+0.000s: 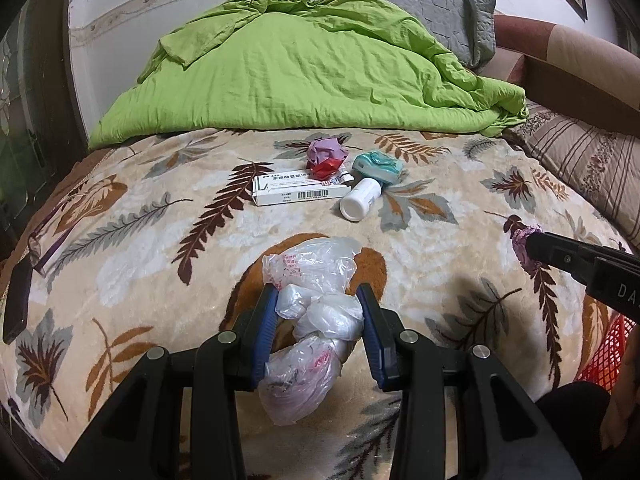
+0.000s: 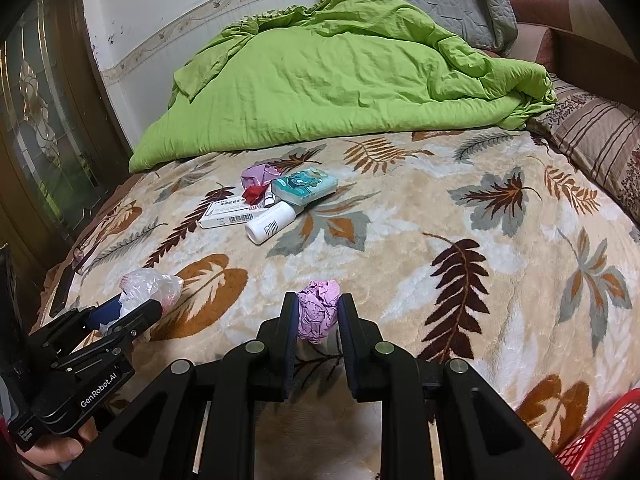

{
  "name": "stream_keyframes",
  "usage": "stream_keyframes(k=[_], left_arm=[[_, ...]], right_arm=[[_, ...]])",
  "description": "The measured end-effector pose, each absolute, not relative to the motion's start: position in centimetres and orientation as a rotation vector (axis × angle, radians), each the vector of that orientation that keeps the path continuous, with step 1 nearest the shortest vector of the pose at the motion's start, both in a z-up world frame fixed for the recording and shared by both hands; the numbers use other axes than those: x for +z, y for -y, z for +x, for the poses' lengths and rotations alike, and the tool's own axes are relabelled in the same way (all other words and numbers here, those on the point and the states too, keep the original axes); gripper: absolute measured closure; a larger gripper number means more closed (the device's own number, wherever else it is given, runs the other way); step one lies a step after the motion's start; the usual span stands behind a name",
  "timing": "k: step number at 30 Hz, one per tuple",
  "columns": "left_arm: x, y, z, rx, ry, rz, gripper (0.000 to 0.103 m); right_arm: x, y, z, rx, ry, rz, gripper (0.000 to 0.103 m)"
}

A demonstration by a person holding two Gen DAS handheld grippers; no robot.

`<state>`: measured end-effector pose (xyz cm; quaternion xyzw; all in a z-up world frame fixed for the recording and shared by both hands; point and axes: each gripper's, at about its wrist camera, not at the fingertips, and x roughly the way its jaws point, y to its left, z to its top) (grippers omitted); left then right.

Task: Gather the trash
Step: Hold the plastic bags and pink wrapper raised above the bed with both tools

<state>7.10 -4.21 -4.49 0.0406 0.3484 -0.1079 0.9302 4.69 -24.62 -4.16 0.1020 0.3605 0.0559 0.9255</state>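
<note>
My left gripper (image 1: 318,300) is shut on a crumpled clear plastic bag (image 1: 312,320), held over the leaf-patterned blanket (image 1: 160,260); it also shows in the right wrist view (image 2: 138,304) with the bag (image 2: 150,286). My right gripper (image 2: 318,312) is shut on a pink crumpled paper ball (image 2: 318,312); the ball also shows in the left wrist view (image 1: 524,242). Further back lie a white medicine box (image 1: 300,192), a white bottle (image 1: 360,200), a teal tissue pack (image 1: 378,166), and a purple and red wrapper wad (image 1: 326,156).
A green quilt (image 1: 300,68) and grey pillow (image 1: 432,4) lie at the back of the bed. A striped pillow (image 1: 588,164) lies at right. A red mesh basket (image 2: 608,436) stands at the lower right. A dark phone (image 1: 16,304) lies at the bed's left edge.
</note>
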Motion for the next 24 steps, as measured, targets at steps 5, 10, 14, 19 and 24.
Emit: stream_keyframes(k=[5, 10, 14, 19, 24], left_arm=[[-4.49, 4.24, 7.08, -0.223, -0.712, 0.086, 0.065], [-4.51, 4.33, 7.04, -0.222, -0.713, 0.087, 0.065], [-4.50, 4.41, 6.98, -0.221, -0.712, 0.088, 0.065], [-4.52, 4.46, 6.96, -0.223, -0.711, 0.089, 0.065], [-4.52, 4.45, 6.94, -0.223, -0.710, 0.091, 0.065]], right_arm=[[-4.17, 24.64, 4.69, 0.115, -0.739, 0.210, 0.081], [-4.19, 24.66, 4.69, 0.116, -0.739, 0.211, 0.081], [-4.19, 24.70, 4.70, 0.116, -0.740, 0.211, 0.081], [-4.20, 24.67, 4.74, 0.115, -0.740, 0.212, 0.081], [-4.24, 24.67, 4.74, 0.116, -0.741, 0.216, 0.081]])
